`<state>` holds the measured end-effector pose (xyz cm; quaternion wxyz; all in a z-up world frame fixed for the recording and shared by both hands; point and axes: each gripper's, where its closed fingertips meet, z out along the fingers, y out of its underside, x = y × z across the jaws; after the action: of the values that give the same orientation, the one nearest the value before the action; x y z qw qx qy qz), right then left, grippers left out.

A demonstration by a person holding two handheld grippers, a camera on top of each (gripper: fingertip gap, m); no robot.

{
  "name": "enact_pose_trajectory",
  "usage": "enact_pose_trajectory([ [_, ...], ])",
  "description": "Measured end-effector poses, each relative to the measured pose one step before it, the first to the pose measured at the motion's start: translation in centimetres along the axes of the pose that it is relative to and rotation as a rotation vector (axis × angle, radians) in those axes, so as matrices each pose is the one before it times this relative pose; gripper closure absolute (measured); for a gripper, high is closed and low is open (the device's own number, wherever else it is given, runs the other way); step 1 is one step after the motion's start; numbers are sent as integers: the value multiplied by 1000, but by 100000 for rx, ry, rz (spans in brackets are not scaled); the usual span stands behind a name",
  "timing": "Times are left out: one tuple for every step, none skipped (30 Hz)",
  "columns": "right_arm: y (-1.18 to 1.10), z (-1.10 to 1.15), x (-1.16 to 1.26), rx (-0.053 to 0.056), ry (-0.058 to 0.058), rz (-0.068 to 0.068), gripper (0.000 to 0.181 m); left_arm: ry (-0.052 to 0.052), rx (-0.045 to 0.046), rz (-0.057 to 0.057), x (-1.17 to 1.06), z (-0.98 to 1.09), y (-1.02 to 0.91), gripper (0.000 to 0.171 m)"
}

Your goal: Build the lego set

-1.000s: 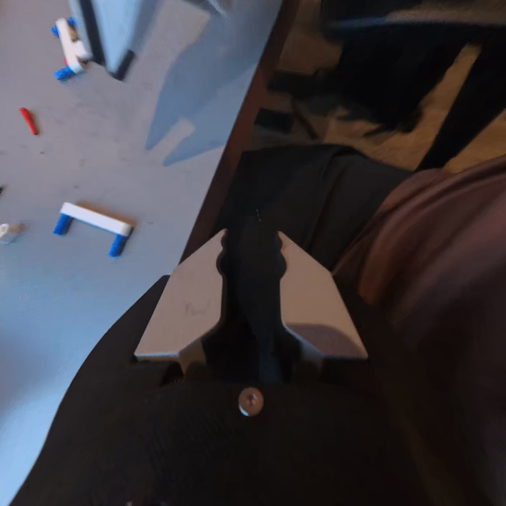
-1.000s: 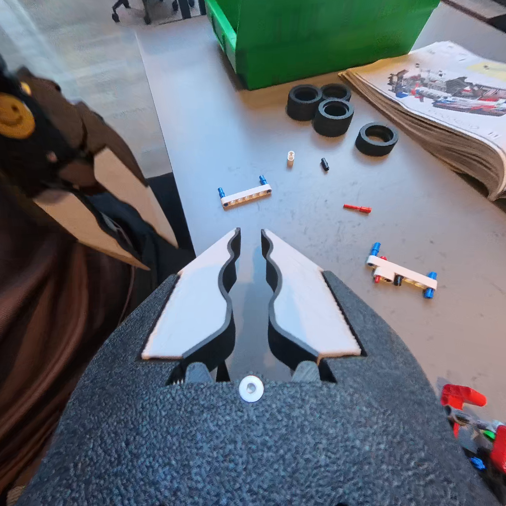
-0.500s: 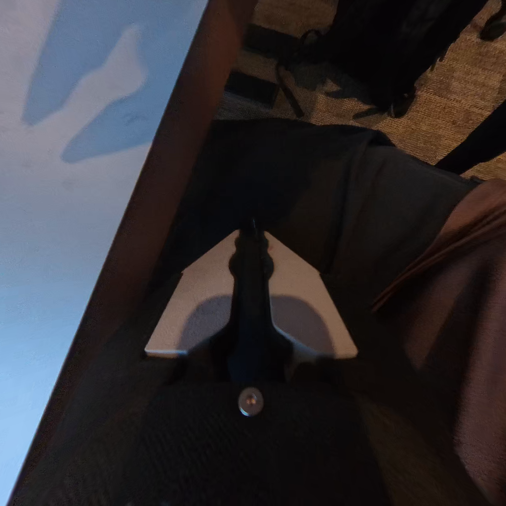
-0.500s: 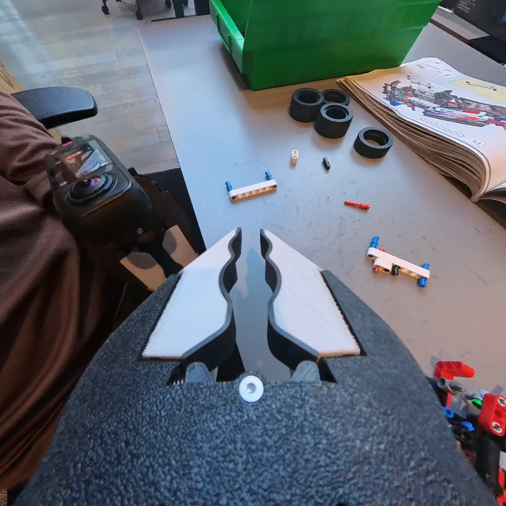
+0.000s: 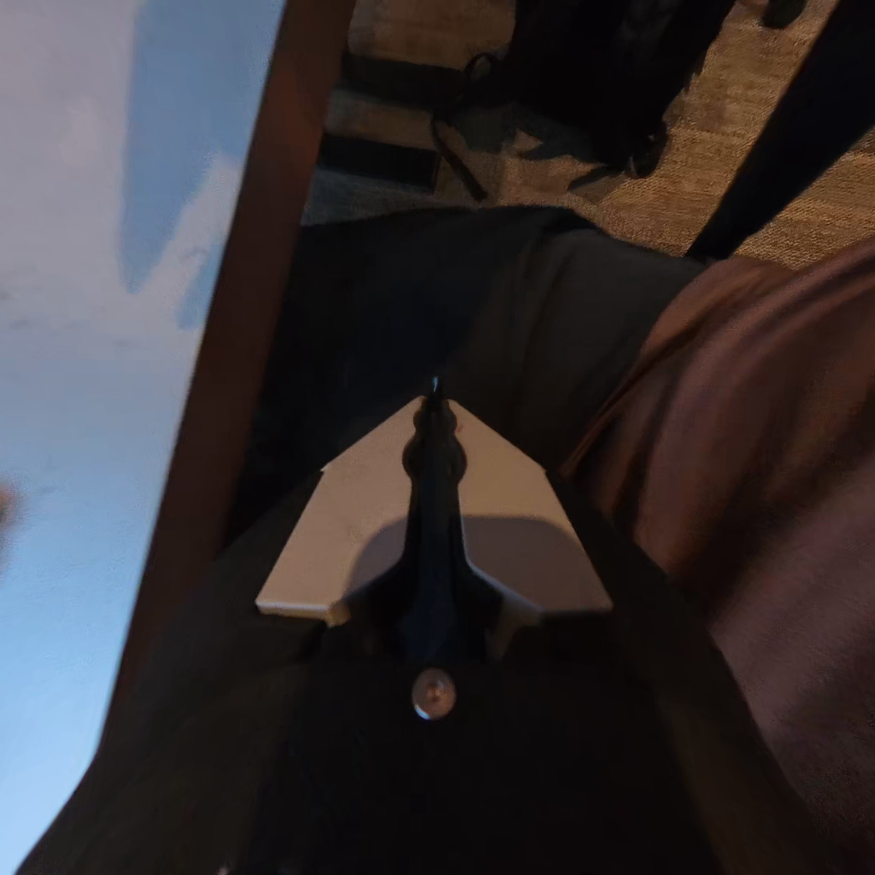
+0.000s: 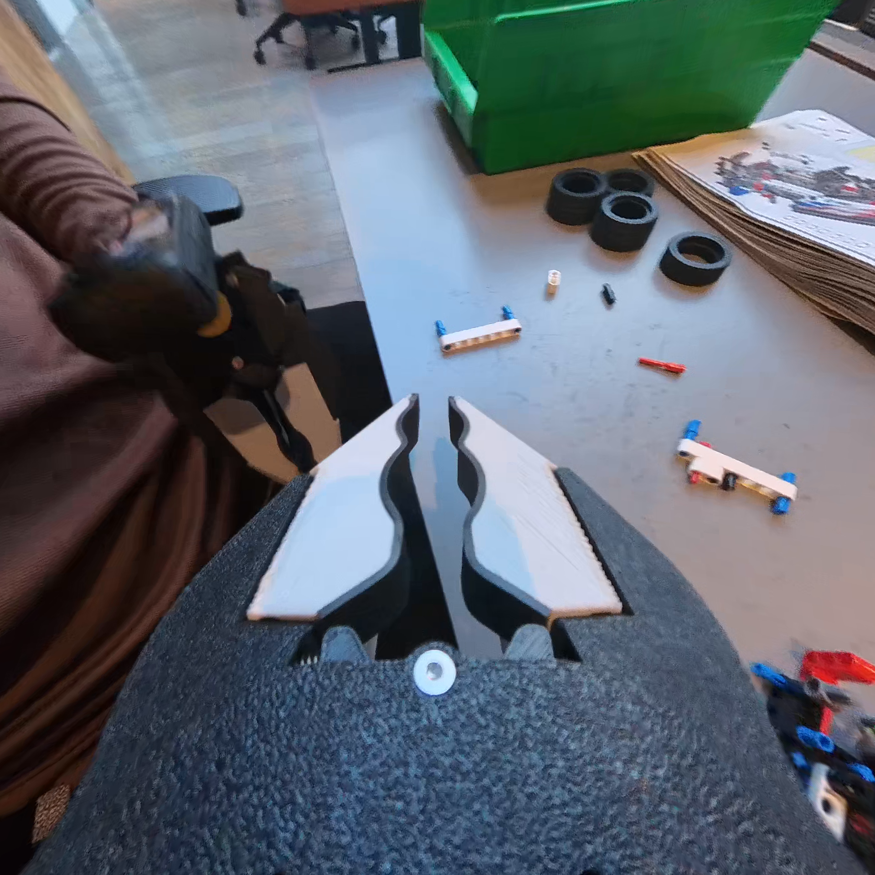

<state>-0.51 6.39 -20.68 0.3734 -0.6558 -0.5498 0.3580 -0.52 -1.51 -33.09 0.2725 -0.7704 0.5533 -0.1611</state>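
Print on the open booklet [image 6: 800, 184] — too blurred to read.

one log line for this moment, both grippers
left gripper: shut, empty, off table edge | right gripper: open, empty, over table | white beam: untouched

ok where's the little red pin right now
In the right wrist view the red pin lies flat on the grey table, right of centre, between the lone black tyre above it and the white beam with blue pins below.
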Motion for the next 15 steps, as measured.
enact_pose_trajectory([
  [-126, -33, -262, 379, -1021, -215, 169, -896, 2323, 1707, 116, -1302, -750, 169],
  [-45, -4, 48, -407, 518, 145, 169, -1745, 2807, 2314, -152, -1457, -1029, 169],
  [-32, -13, 216, -650, 1343, 214, 166, -3031, 3003, 3530, -564, -1527, -1256, 169],
  [-38, -32, 205, -618, 1070, -14, 166, -4649, 2430, 4805, -1192, -1415, -1240, 170],
  [-70, -33, 281, -311, 1265, -211, 166, -4265, 1205, 5371, -1620, -1068, -951, 170],
  [-84, 40, 268, -128, 754, -555, 164, -46, -477, 5933, -1410, -545, -462, 171],
  [-12, 109, 443, -564, 1514, -547, 163, 2279, -2812, 5422, -1326, -13, 202, 171],
  [44, 180, 487, -716, 1597, -864, 163, -2878, -5428, 2770, -2226, 343, 809, 171],
  [111, 239, 389, -896, 925, -1091, 164, 800, -4728, 2376, -1563, 694, 823, 170],
  [260, 309, 347, -1635, 434, -727, 164, 4209, -3621, 1018, -822, 787, 613, 170],
  [422, 370, 495, -2300, 1215, -346, 164, 3069, -2758, -463, -729, 707, 411, 170],
  [499, 400, 520, -2535, 1620, -327, 164, 3587, -2246, 315, -328, 667, 336, 170],
  [567, 461, 376, -2933, 968, -349, 167, 2429, -2970, 1442, -243, 650, 478, 170],
  [550, 501, 336, -3095, 959, -63, 169, -1020, -3088, 1539, -553, 578, 531, 170],
  [353, 502, 121, -2338, -90, -117, 169, -320, -2291, 1644, -264, 502, 455, 170],
])
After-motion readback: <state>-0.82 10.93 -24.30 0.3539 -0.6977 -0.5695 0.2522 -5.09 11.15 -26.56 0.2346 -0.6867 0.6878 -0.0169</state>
